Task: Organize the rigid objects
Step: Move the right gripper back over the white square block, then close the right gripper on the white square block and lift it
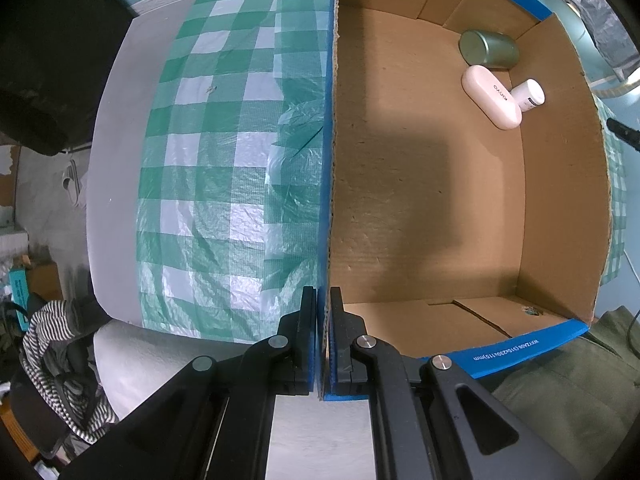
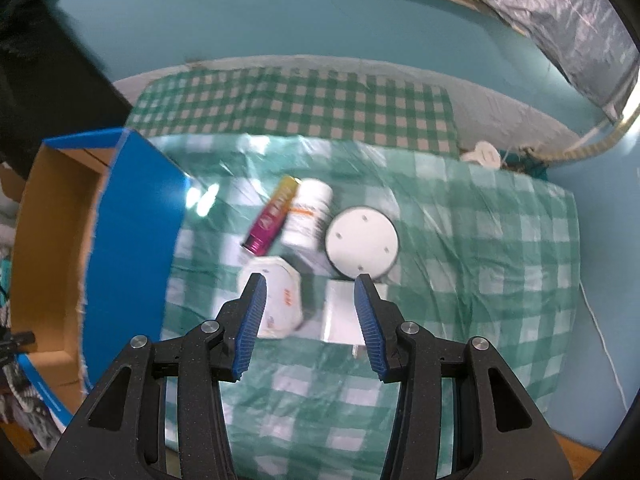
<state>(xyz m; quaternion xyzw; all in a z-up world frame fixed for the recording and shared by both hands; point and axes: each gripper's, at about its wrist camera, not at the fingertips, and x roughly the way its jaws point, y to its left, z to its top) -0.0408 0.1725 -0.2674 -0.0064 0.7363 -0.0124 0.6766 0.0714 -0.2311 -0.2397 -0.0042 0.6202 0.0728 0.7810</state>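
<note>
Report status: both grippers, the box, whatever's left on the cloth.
Left gripper clamped on cardboard box wall. Right gripper open above hexagonal white container. Pink tube, white bottle, round white disc not yet boxed. Nothing blocking.

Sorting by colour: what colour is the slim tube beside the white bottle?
Magenta fading to yellow, clearest in the right wrist view.

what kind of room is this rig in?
Probably a home room, not a lab: a table with a checked plastic cloth, a teal painted wall, striped clothing heaped beside it. The left gripper clamps a cardboard box wall; the right gripper is open over household bottles.
</note>
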